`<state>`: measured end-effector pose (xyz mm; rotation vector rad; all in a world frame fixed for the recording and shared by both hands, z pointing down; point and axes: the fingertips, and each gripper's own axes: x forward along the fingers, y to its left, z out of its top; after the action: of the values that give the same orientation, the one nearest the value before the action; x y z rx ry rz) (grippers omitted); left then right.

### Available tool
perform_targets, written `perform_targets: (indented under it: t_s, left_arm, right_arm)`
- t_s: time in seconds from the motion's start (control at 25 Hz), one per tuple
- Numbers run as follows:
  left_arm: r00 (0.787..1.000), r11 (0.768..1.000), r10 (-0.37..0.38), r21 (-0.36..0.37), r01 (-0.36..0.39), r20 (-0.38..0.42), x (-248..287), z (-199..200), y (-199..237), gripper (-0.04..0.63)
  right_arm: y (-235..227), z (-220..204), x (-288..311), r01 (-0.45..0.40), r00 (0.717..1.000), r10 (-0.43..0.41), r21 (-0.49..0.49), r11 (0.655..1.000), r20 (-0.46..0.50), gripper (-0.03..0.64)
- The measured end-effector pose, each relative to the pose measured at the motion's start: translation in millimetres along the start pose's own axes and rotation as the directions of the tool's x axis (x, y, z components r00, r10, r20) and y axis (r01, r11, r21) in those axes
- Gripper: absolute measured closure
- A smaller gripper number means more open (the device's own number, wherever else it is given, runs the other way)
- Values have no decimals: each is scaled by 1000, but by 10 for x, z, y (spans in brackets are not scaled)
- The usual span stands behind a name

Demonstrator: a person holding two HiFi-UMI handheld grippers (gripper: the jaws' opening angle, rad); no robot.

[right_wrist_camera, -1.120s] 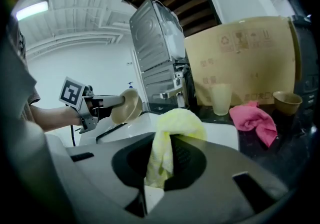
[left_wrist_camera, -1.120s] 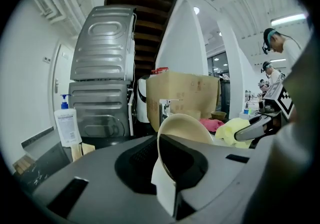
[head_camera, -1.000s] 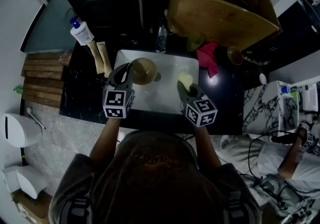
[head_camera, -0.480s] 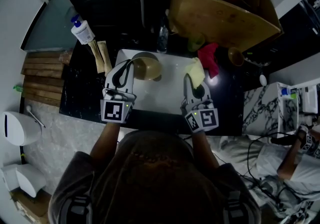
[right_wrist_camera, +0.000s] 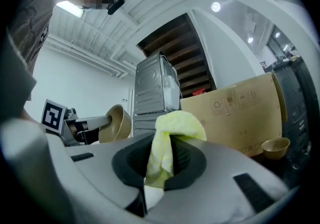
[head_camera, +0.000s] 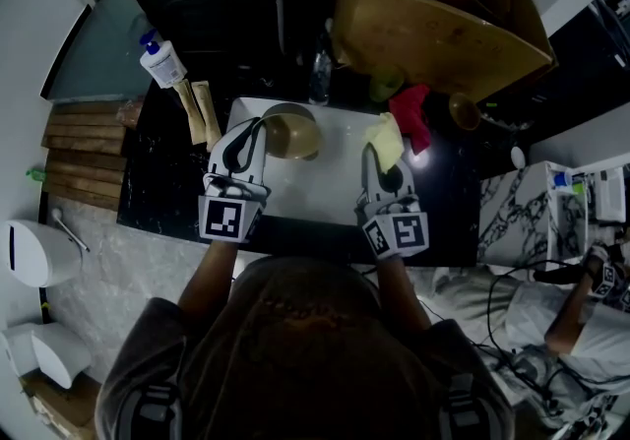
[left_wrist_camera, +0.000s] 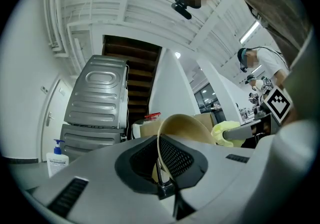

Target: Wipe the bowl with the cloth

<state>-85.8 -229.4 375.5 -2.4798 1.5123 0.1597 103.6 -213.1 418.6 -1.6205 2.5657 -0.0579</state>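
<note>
Over the last second we are seeing both claws swing from slanting inward to pointing toward 12 o'clock. The bowl (head_camera: pixel 292 133) is riding a little higher, and the cloth (head_camera: pixel 386 140) is shifting up toward 1 o'clock. In the last half second almost nothing is changing.

The bowl is tan and smooth, tipped on its side. In the right gripper view its opening is turning toward the right claw (head_camera: pixel 379 160). The left claw (head_camera: pixel 256 130) is pinching its thin rim between the pads. It is hanging over the 11 o'clock corner of the white board (head_camera: pixel 315 194) on the dark bench (head_camera: pixel 157 194).

The cloth is pale yellow-green and bunched. The right claw is pressing on it, so a rounded tuft is standing out past the pads over the board's 1 o'clock corner. Bowl and cloth are near each other but not touching.

A red rag (head_camera: pixel 413 120) is lying just beyond the cloth. A cardboard box (head_camera: pixel 443 30) is standing at 12 o'clock and a pump bottle (head_camera: pixel 160 64) at 10 o'clock.

The marker cubes (head_camera: pixel 221 219) are showing black-and-white square codes. The box is carrying recycling symbols in the right gripper view, with print too small for us to read. The bottle's label is too blurred to read.
</note>
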Motion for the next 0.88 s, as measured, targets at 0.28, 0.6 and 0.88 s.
perform_targets:
  t_s: [0.28,0.6,0.88]
  left_arm:
    - [1000,1000,3,-17,-3,-18,10,-42,-41,572]
    - [999,999,3,-35,-5,-46,13,-89,-41,572]
    - [998,999,4,-50,-7,-61,20,-97,-48,572]
  right_arm:
    - [11,-24,9,14,1000,-15,-28,999,-18,598]
    - [1,-9,-3,19,1000,-19,-34,999,-16,598]
    - [62,7,23,-3,1000,2,-39,999,-20,598]
